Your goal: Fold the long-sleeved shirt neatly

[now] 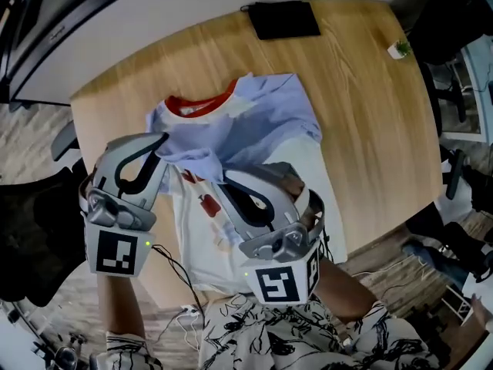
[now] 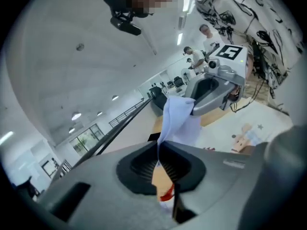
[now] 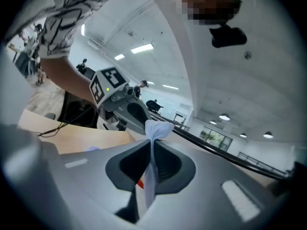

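Nearest to us, the grey left gripper [image 1: 159, 142] and the grey right gripper [image 1: 226, 180] hang close together over the near half of the light wooden table [image 1: 370, 114]. Each has its black-and-white marker cube [image 1: 117, 254] turned toward us. Both have their jaws clamped tight on cloth: each gripper view shows a thin fold of pale-blue fabric [image 2: 178, 119] pinched between the pads. In the left gripper view that fabric runs on, raised, to the other gripper.

It belongs to the white long-sleeved shirt with pale-blue sleeves and a red collar [image 1: 262, 118], which lies on the table under and beyond the grippers. Its collar is on the far side and its blue cloth is bunched across the chest.

We judge the step in hand to be carrying this blue part over the body. To do it well we would hold both pinches firm and move the two grippers level and together. We would keep the span between them taut, then lay it straight along the body before letting go.

Beyond the shirt, a flat black rectangular pad [image 1: 283, 19] sits at the far edge of the table, and a small green-and-white object [image 1: 399, 49] sits to the right, too small to name.

We cannot tell whether the pinched cloth is a cuff or mid-sleeve, since the gripper bodies cover both pinch points in the head view, and the right gripper hides part of the shirt's near hem
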